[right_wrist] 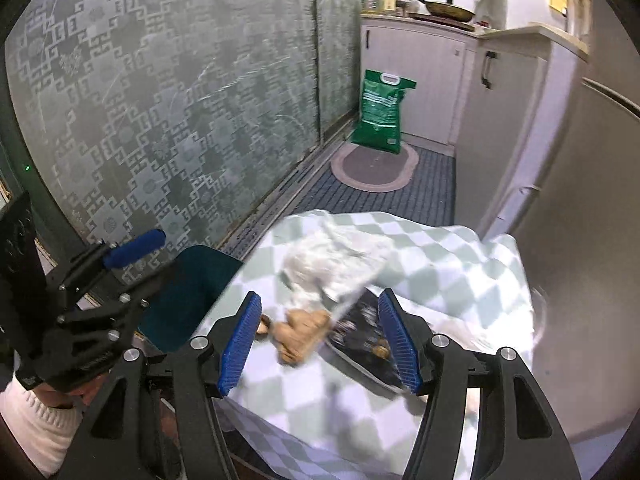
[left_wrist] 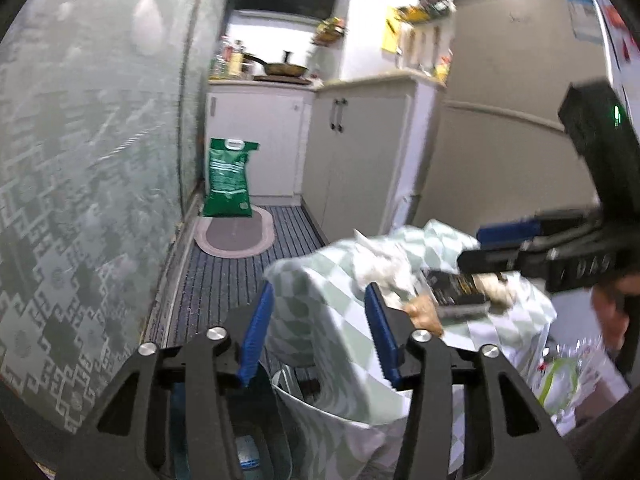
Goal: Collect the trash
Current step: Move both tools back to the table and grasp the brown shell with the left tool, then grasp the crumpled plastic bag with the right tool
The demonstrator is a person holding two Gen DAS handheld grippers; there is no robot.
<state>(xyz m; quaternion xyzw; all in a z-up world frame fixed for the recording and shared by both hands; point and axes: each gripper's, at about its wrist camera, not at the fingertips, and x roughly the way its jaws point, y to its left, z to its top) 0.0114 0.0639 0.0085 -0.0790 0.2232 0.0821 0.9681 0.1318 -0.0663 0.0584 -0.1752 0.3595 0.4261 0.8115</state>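
Both jaws gape, gripping nothing: the right gripper [right_wrist: 318, 340] straddles the dark wrapper [right_wrist: 362, 330] on the checkered cloth [right_wrist: 440, 260], the left gripper [left_wrist: 318, 336] waits beside the bin [left_wrist: 320, 408], likely to receive it

Colours, going round: the cloth [right_wrist: 432, 256] in the lower middle of the right wrist view is a pale green and white diamond check. On it, a crumpled white wrapper [right_wrist: 336, 256], a tan-brown lump [right_wrist: 300, 336] and a black packet [right_wrist: 360, 332] with gold bits. Both grippers are black with bright blue ribbed pads [right_wrist: 240, 344]. The sliding panel [right_wrist: 160, 100] filling the left is grey-green with a white geometric key pattern. Upper right there's a green bag [right_wrist: 380, 112] with white print, sitting by a grey oval mat [right_wrist: 374, 166] with a pinkish border, on a dark blue striped floor mat [right_wrist: 432, 192]. Cabinets [right_wrist: 420, 76] are white.
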